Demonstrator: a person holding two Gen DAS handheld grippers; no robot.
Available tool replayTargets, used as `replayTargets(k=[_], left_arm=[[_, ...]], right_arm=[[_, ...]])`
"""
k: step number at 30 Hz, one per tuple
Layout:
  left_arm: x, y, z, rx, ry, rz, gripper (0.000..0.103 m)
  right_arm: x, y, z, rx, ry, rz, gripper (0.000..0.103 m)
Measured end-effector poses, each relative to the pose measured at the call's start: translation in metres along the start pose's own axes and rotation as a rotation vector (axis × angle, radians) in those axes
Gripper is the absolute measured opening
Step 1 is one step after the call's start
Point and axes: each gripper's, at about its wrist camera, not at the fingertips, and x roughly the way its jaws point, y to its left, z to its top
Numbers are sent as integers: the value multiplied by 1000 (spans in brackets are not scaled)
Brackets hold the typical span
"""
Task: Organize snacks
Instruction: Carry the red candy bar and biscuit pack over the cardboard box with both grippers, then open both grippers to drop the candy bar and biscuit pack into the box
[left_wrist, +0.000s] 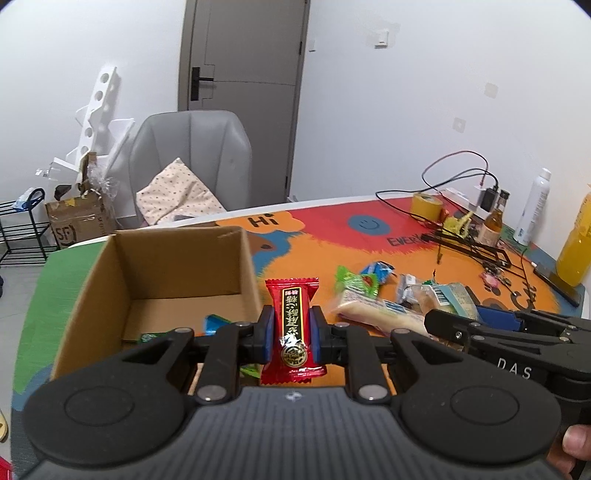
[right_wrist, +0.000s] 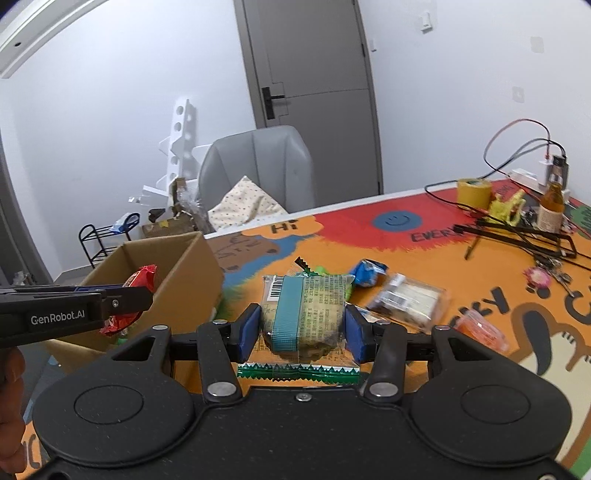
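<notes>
The bench (left_wrist: 332, 236) wears a bright orange and red cartoon cover. At its left end stands an open carton (left_wrist: 177, 280) with a few small wrapped snacks (left_wrist: 214, 323) on its floor. The left gripper (left_wrist: 291, 332) is clamped on a red packet (left_wrist: 293, 325), held upright just right of the carton's near corner. The right gripper (right_wrist: 301, 325) is clamped on a clear cake pack (right_wrist: 304, 314) with a teal band, held above the bench to the right of the carton. More snacks lie loose on the cover beyond: a clear biscuit pack (right_wrist: 410, 301), a blue sweet (right_wrist: 367, 273), and an orange wrapper (right_wrist: 482, 328). A tape roll (right_wrist: 474, 192) and bottle (right_wrist: 552, 205) sit at the far edge.
</notes>
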Motion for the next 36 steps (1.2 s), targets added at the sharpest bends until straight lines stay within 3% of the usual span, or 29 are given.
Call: replayTargets(k=[14,36], left_arm=[[-11,55,9,-69,-18,91,18],[-12,110,8,-149,-2,136,22]], right_arm=[[17,42,18,-52,-13,71,46],[47,99,36,-117,-3,147,46]])
